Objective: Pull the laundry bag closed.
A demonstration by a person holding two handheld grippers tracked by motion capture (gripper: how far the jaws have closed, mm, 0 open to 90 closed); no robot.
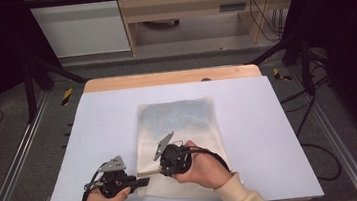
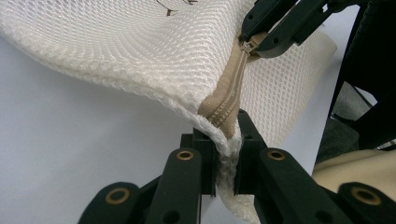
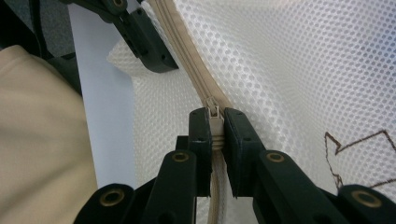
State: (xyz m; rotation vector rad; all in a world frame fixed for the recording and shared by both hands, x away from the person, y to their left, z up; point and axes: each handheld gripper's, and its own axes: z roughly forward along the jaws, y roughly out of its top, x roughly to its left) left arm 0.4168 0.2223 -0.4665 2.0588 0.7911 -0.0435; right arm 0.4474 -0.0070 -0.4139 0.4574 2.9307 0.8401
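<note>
The left tongs are pinching the near corner of the mesh bag, right at the zipper's end. The right tongs are squeezing the zipper pull, sitting toward three o'clock from them. The zipper is running between them along the bag's near edge on the tabletop.

You have a cream mesh laundry bag lying flat at table centre — its beige zipper corner lifted at 7 o'clock.
</note>
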